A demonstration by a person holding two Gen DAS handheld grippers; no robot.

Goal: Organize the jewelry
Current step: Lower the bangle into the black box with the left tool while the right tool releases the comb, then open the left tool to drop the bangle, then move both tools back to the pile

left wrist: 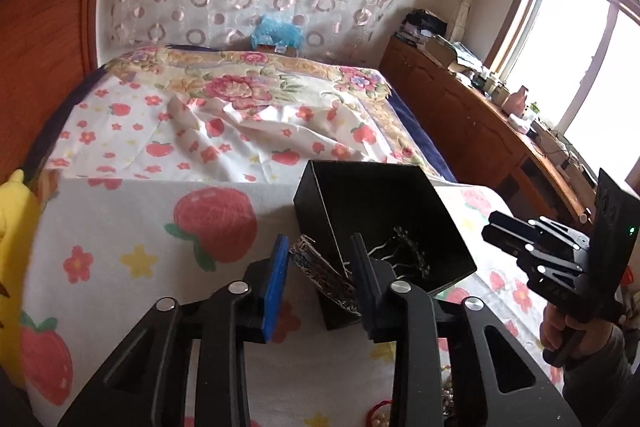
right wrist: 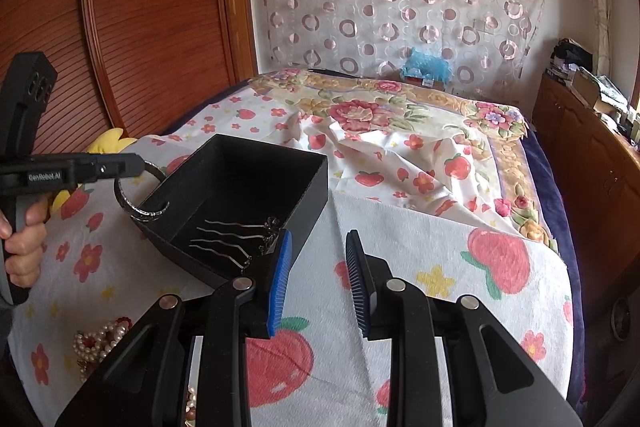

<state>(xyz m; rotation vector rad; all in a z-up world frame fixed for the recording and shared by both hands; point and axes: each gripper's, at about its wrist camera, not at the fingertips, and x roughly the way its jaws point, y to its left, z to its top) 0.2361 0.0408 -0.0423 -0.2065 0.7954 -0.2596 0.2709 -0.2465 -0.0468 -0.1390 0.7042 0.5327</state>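
While the left gripper (left wrist: pixel 320 259) spans a silver bangle (left wrist: pixel 324 277) at the black box (left wrist: pixel 384 195) wall, hairpins (left wrist: pixel 408 253) lie inside. Right view — right gripper (right wrist: pixel 318 267) released, empty over the bed (right wrist: pixel 440 247); pearls (right wrist: pixel 100 339) near — left gripper's grip unclear.

Right of the black box (right wrist: pixel 240 203), bare strawberry cloth (right wrist: pixel 440 239) lies open; lower left, a pearl heap (right wrist: pixel 100 343) crowds the edge.

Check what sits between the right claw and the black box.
Nothing: the right claw is open over bare strawberry-print cloth, its left pad almost against the near corner of the black box. Shows in the right wrist view.
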